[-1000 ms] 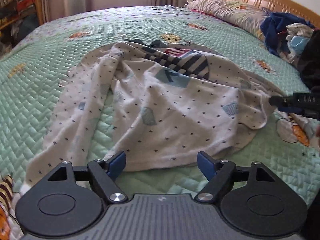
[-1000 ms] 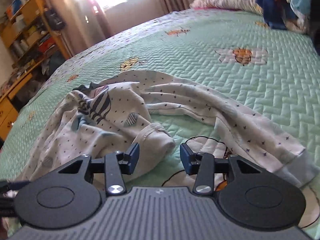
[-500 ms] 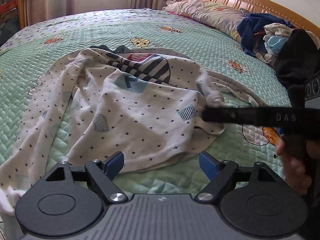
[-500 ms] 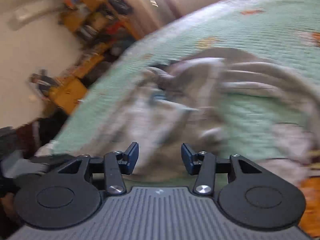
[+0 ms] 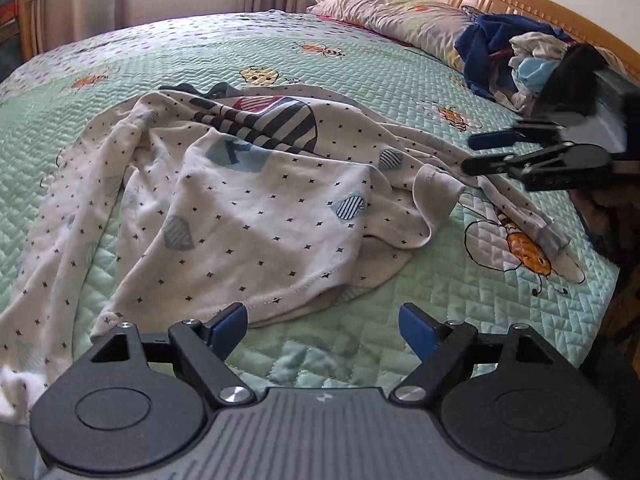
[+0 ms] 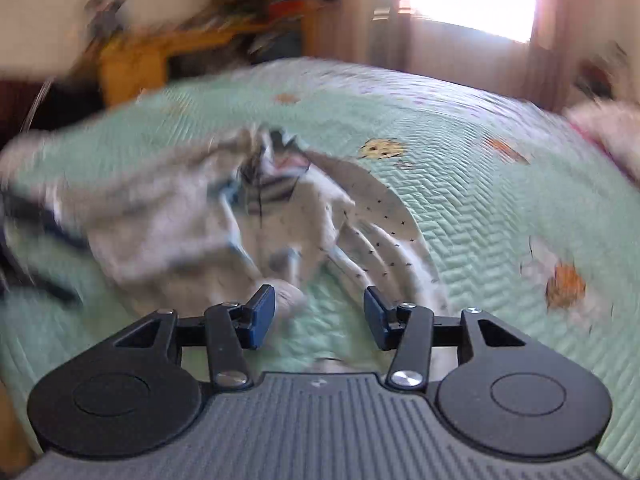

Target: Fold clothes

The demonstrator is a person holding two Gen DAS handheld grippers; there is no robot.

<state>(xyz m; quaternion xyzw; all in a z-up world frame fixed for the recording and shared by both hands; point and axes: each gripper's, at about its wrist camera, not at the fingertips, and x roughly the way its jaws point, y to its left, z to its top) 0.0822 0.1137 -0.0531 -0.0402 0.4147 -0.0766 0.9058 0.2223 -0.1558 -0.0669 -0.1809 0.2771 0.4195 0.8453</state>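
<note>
Just ahead of the wide, empty left claw (image 5: 322, 326) — rumpled white garment (image 5: 256, 216) on the quilt (image 5: 400, 80).

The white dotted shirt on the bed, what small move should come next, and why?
Probably lower the left claw onto the near hem of the white dotted shirt. It lies crumpled on the green quilt, unfolded, and both the left claw and the right claw stand open with nothing held, the hem just ahead.

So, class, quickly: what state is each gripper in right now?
Left gripper: open, holding nothing, above the near hem of the spotted shirt.
Right gripper: open, holding nothing.
</note>
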